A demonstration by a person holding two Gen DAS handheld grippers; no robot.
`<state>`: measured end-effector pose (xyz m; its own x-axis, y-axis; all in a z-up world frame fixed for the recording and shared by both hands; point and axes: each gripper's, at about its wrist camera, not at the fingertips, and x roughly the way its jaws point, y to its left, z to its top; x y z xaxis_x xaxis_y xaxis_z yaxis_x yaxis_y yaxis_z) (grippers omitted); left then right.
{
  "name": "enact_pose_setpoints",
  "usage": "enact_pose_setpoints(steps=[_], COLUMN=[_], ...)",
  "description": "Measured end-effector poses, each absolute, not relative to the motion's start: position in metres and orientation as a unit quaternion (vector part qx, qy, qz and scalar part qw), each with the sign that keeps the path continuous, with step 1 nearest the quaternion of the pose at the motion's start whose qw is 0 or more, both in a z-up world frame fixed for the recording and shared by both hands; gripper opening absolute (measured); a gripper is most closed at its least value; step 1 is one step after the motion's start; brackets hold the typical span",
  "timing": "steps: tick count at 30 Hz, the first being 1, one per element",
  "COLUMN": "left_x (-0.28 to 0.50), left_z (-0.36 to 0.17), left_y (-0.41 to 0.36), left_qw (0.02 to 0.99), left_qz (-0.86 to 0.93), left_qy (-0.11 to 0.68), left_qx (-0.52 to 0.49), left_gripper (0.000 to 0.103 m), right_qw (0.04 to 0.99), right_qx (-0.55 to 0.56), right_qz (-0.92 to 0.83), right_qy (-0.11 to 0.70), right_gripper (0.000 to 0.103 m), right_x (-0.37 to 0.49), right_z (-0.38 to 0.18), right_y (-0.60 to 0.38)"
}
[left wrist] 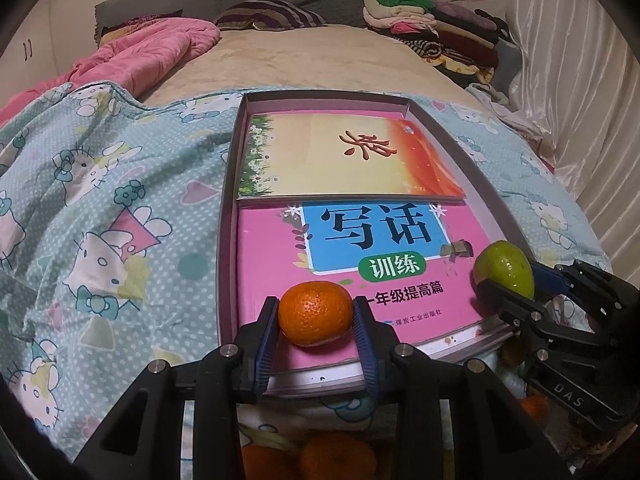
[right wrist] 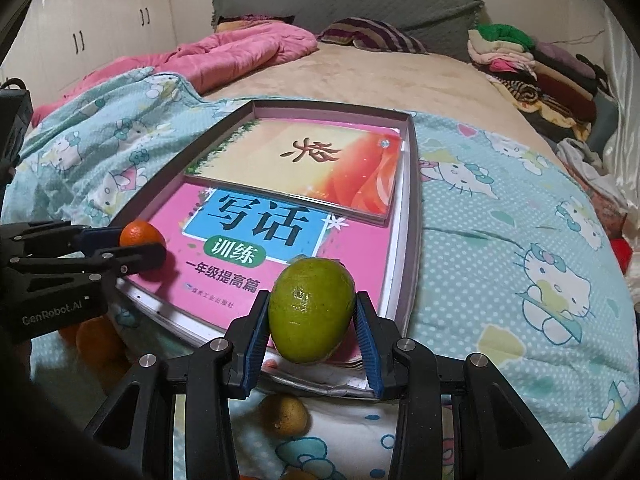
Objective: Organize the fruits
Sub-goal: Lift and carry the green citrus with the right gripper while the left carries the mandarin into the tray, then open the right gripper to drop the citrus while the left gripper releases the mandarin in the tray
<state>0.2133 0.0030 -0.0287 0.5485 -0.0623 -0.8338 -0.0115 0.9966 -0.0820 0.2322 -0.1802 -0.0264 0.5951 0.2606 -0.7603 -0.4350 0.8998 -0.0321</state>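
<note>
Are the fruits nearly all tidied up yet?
Not nearly. No fruit lies loose in the box yet; only the books are in it. In hand: the left gripper grips an orange and the right gripper grips a green fruit, both at the box's near edge. Left to do: more oranges and a brownish fruit wait on the blanket below.

A tray (left wrist: 230, 184) lies on the bed (left wrist: 320, 52) with two books (left wrist: 344, 160) in it; clothes (left wrist: 432, 28) are piled behind, to the right.
</note>
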Motion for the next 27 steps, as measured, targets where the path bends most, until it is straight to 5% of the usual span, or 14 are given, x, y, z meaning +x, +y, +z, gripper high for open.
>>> enact_pose_setpoints(steps=[17,27], left_x=[0.209,0.200], left_z=[-0.029,-0.017], left_y=[0.002,0.000], left_qw=[0.882,0.889], left_qz=[-0.017,-0.027], left_qy=[0.470,0.452], left_qx=[-0.041,-0.058], left_gripper=[0.038,0.053], right_qw=[0.895,0.902], right_qx=[-0.078,-0.064], right_qz=[0.214,0.210], right_qy=[0.383,0.372], right_gripper=[0.053,0.057], right_x=[0.224,0.217], right_z=[-0.013,-0.002], right_y=[-0.193,-0.206])
